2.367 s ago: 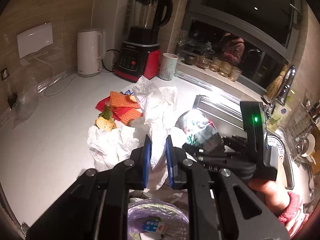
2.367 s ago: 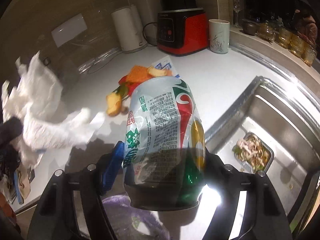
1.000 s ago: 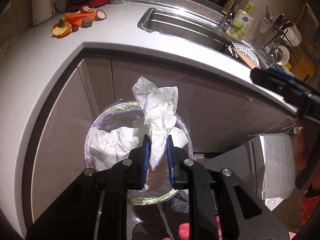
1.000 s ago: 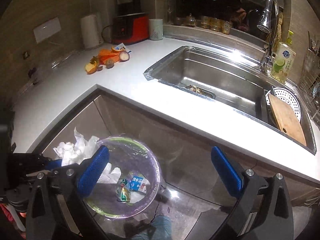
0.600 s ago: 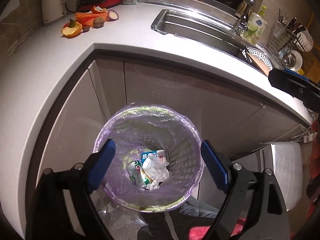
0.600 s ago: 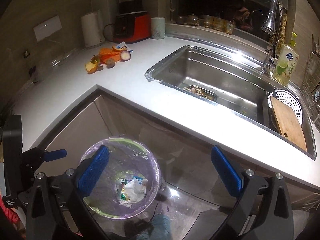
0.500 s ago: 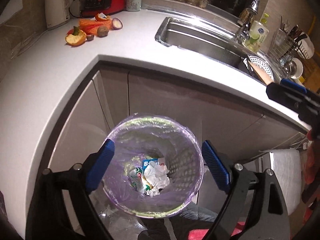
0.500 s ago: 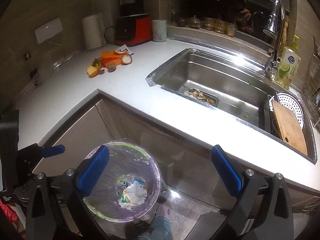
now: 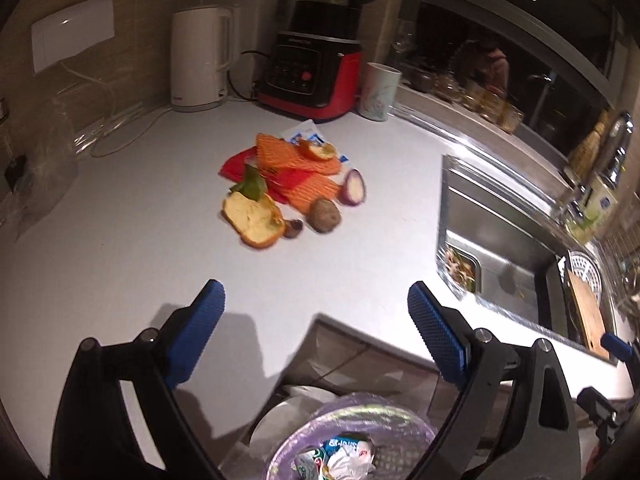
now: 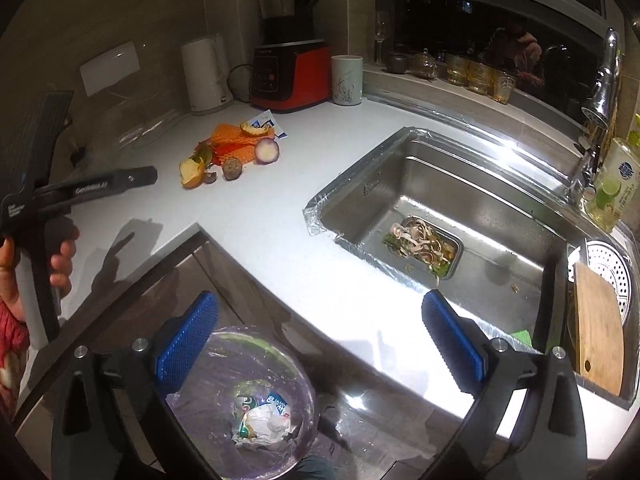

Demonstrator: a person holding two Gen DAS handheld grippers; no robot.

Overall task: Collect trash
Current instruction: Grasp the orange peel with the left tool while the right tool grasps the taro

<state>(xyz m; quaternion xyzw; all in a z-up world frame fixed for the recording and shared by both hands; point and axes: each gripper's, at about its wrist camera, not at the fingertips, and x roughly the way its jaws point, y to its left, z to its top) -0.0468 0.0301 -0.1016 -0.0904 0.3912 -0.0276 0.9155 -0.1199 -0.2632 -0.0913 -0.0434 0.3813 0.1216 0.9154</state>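
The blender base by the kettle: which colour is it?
Red with a black control panel; the blender base shows best in the right wrist view.

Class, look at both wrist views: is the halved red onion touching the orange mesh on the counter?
Cannot tell. In both views the onion sits right beside the mesh, no clear gap or contact.

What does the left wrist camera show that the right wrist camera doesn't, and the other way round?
Only the left wrist view: the left tongs, open and empty, their jaws having just been opening, above the counter edge.

Only the right wrist view: the right tongs, open and empty, the hand holding the other tool, the dish soap bottle, and the whole tray of noodles in the sink.

Both: the food scraps, kettle, blender, cup, cutting board and lined bin holding trash.
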